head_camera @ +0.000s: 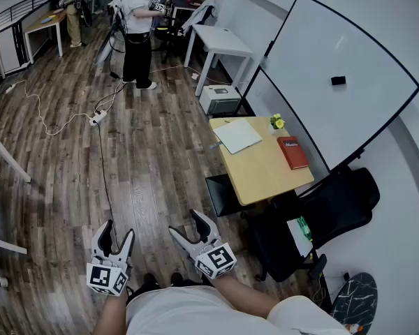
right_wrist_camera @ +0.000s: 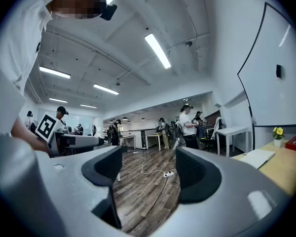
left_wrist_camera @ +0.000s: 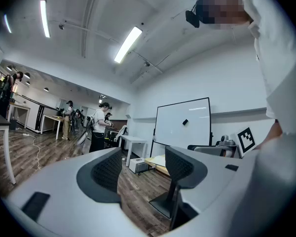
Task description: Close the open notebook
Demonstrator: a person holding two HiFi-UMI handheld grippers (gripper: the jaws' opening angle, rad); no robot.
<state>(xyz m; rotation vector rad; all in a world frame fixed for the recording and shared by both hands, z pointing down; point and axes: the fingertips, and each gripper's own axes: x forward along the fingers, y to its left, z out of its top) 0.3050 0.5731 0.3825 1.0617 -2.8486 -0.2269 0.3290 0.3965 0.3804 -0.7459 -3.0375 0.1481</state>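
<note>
The notebook [head_camera: 237,135] lies flat with a white face up on the far left part of a small wooden desk [head_camera: 262,176], well ahead and to the right of both grippers. In the right gripper view the notebook [right_wrist_camera: 259,157] shows at the right edge. The left gripper view shows the notebook [left_wrist_camera: 158,159] only as a pale patch between the jaws, far off. My left gripper [head_camera: 119,229] and right gripper [head_camera: 184,222] are held low in front of my body over the wood floor. Both are open and hold nothing.
A red book [head_camera: 292,152] and a small pot of yellow flowers [head_camera: 276,122] sit on the desk. A whiteboard [head_camera: 335,82] stands behind it, a black chair [head_camera: 328,215] at its near right, a dark stool [head_camera: 223,194] under it. A cable with a power strip [head_camera: 98,117] crosses the floor. A person [head_camera: 136,26] stands far off.
</note>
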